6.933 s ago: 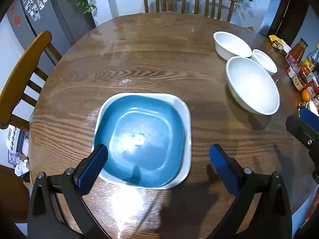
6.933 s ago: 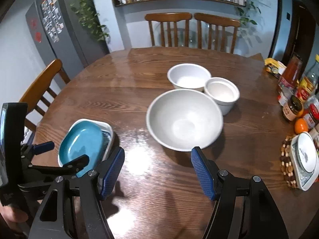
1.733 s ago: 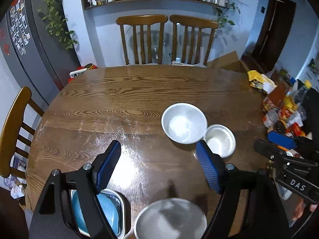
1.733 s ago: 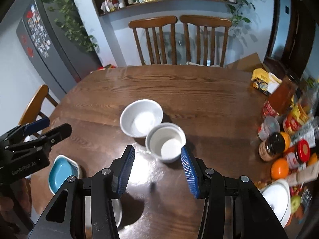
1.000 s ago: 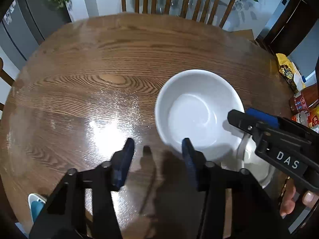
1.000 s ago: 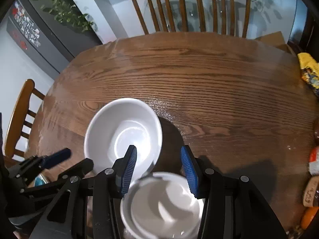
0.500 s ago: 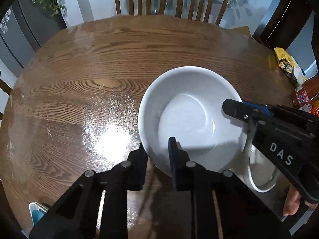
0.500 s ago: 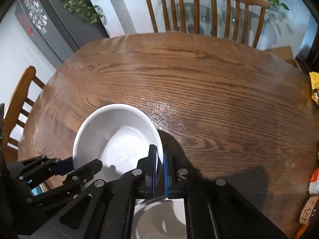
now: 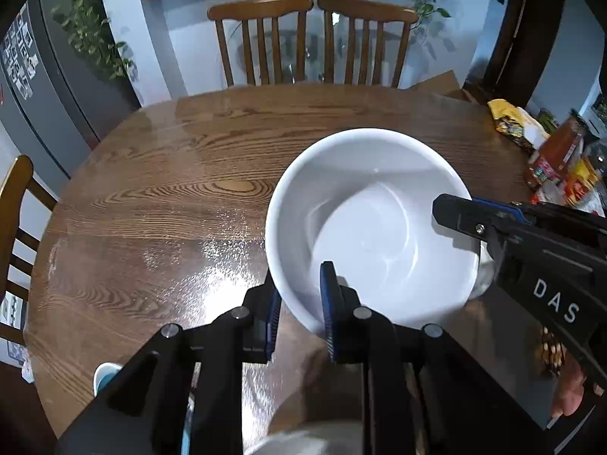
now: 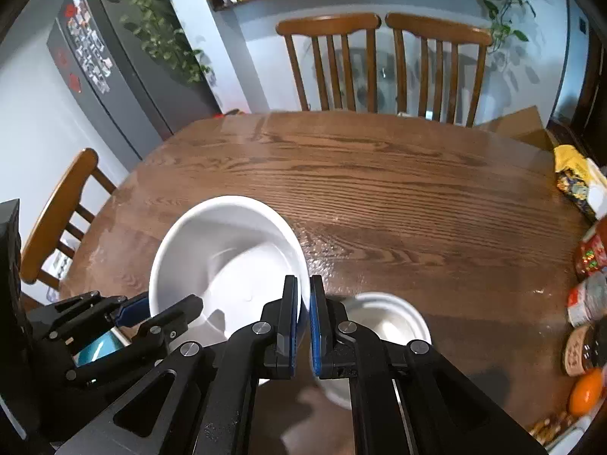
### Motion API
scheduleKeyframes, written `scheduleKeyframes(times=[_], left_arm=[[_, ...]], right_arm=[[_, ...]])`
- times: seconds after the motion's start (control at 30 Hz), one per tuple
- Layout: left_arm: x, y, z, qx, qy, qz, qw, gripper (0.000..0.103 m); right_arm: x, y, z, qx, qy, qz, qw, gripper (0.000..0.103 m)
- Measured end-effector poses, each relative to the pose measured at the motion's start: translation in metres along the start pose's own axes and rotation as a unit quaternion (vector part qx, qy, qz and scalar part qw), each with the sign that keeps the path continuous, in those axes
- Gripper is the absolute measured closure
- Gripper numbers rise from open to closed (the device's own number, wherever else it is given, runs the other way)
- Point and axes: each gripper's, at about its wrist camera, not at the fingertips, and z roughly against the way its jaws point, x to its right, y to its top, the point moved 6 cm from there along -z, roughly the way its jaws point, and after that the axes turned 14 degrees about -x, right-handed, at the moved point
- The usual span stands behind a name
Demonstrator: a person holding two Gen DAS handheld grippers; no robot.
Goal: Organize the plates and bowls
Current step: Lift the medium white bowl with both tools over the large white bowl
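Your left gripper is narrowed onto the near rim of the white bowl, one pad outside the wall, one inside. Your right gripper is clamped nearly closed on the same bowl's right-hand rim, the thin wall pinched between its pads. The bowl sits tilted above the wooden worktop, gripped from both sides. A smaller white bowl rests on the worktop just right of your right gripper. Blue plate is partly hidden behind the left gripper.
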Motion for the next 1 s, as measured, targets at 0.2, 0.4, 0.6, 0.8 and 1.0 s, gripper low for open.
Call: scheduleKeyframes(times=[0.2,0.4,0.6,0.8,1.0], left_arm=[[0.004,-0.024,0.025,0.021,0.002,-0.017,0.9996,0.085],[0.010,-0.050,0.042,0.035,0.002,-0.035,0.9988,0.085],[0.006,-0.078,0.053,0.039,0.001,-0.046,0.9982,0.085],[-0.001,-0.103,0.056,0.033,0.005,-0.051,0.9981,0.085],[-0.011,-0.125,0.049,0.018,0.009,-0.053,0.9984,0.085]], right_arm=[[-0.008,-0.025,0.021,0.017,0.009,-0.014,1.000,0.096],[-0.020,-0.053,0.041,0.035,0.013,-0.030,0.999,0.096],[-0.037,-0.082,0.050,0.036,0.008,-0.036,0.999,0.096],[-0.053,-0.108,0.046,0.027,0.012,-0.041,0.999,0.096],[-0.066,-0.133,0.033,0.003,0.019,-0.044,0.999,0.095]])
